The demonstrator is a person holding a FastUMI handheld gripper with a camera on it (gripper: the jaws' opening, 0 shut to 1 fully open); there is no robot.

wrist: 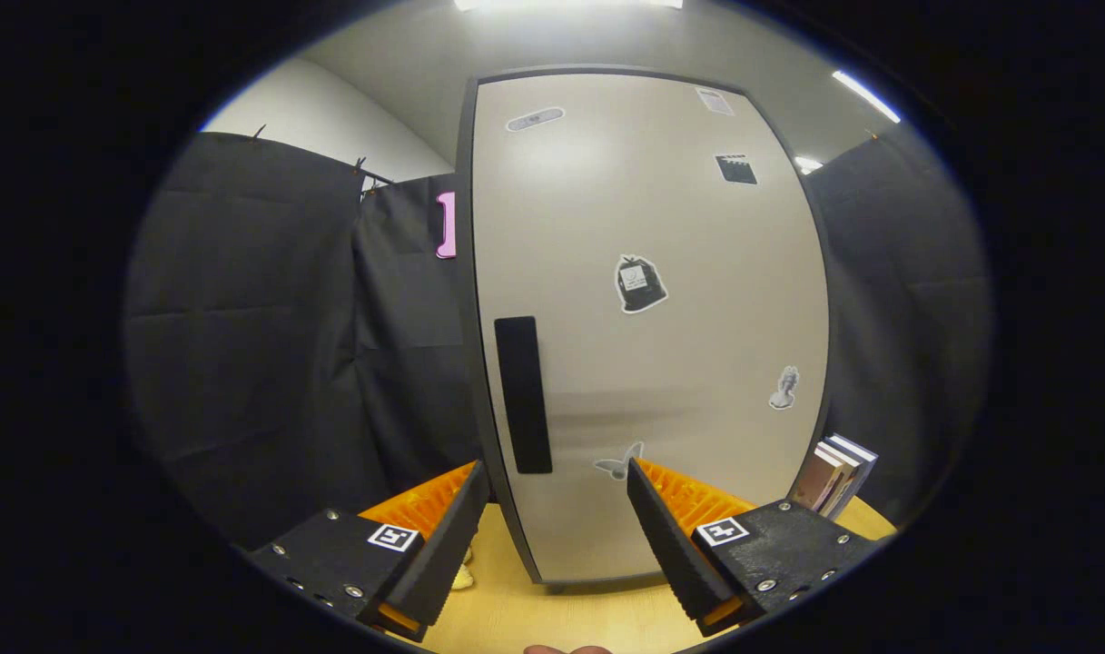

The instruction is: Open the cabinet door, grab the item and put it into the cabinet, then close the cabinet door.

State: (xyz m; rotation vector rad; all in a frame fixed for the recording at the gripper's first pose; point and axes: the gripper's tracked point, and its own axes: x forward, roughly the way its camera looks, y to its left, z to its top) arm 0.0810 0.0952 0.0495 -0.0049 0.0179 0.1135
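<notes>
Our tool, held spread

We see the tool level and pointing forward, its two fingers standing wide apart with nothing pressed between them. Each finger angles slightly inward toward its tip. At the very bottom, between the fingers, a sliver of a fingertip shows.

— Where does the camera sit?
— On the gripper, low over the bench, looking up along its spread fingers.
— Facing what?
— The cabinet door, close ahead; its top edge looks warped, probably lens distortion.
</notes>
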